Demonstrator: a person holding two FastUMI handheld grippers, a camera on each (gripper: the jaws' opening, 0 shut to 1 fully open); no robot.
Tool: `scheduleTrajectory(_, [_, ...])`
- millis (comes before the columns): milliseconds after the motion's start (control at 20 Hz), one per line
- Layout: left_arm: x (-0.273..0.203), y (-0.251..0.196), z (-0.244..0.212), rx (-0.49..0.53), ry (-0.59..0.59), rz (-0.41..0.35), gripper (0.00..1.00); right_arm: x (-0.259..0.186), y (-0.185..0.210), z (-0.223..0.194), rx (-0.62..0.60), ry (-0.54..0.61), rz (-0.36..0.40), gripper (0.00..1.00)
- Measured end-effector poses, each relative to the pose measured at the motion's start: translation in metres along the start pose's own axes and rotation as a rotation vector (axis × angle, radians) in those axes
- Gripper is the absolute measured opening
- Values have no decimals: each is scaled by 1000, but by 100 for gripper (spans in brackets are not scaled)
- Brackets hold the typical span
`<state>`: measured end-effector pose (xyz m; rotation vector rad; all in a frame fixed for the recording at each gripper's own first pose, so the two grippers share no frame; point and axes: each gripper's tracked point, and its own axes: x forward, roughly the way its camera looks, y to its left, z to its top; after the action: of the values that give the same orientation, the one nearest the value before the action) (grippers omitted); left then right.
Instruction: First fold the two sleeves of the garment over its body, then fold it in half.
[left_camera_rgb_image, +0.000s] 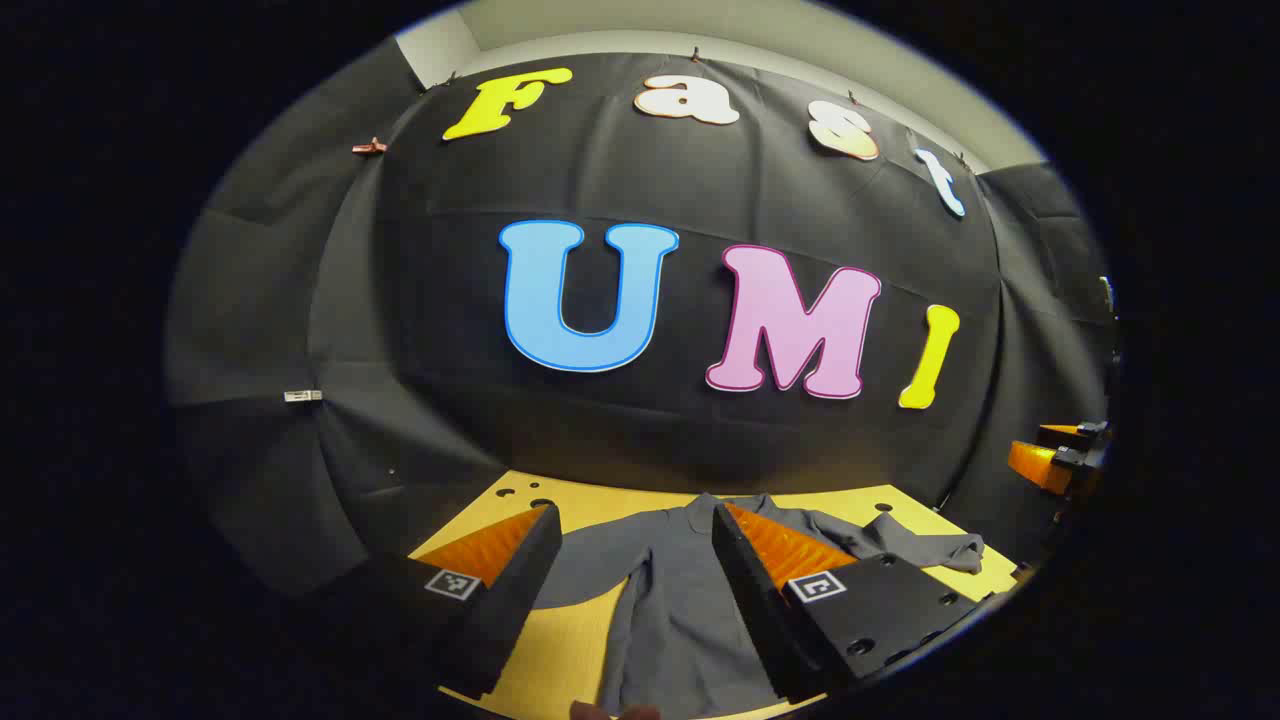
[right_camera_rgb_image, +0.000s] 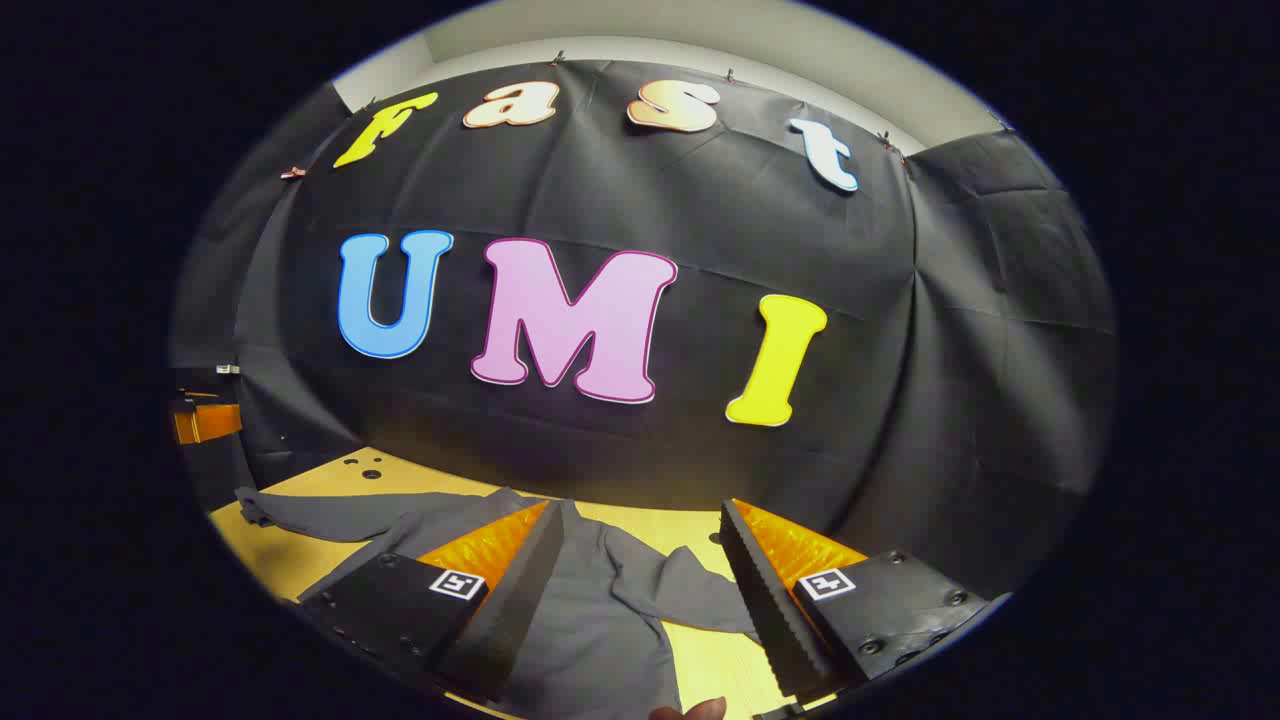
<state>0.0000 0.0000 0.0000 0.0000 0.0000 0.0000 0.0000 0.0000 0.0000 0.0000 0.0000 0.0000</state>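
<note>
A grey long-sleeved garment (left_camera_rgb_image: 670, 600) lies spread flat on the wooden worktop (left_camera_rgb_image: 560, 660), sleeves out. Left gripper (left_camera_rgb_image: 632, 545) and right gripper (right_camera_rgb_image: 640, 550) hover above it, fingers wide, holding nothing.

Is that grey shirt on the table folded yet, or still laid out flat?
Still spread out. The grey shirt lies flat on the yellow table, both sleeves stretched outward, one sleeve reaching far sideways.

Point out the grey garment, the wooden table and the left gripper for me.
grey garment (left_camera_rgb_image: 680, 600), left gripper view, on its body between the jaws.
wooden table (right_camera_rgb_image: 710, 660), right gripper view, on a bare patch beside the cloth.
left gripper (left_camera_rgb_image: 632, 530), left gripper view, midway between its fingertips, jaws apart.
</note>
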Motion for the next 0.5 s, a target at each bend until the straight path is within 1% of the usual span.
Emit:
scheduleTrajectory(200, [5, -14, 0, 9, 2, -24, 96, 0, -14, -1, 3, 4, -20, 98])
scheduleTrajectory(500, [8, -26, -2, 16, 11, -28, 96, 0, -30, -3, 9, 9, -33, 98])
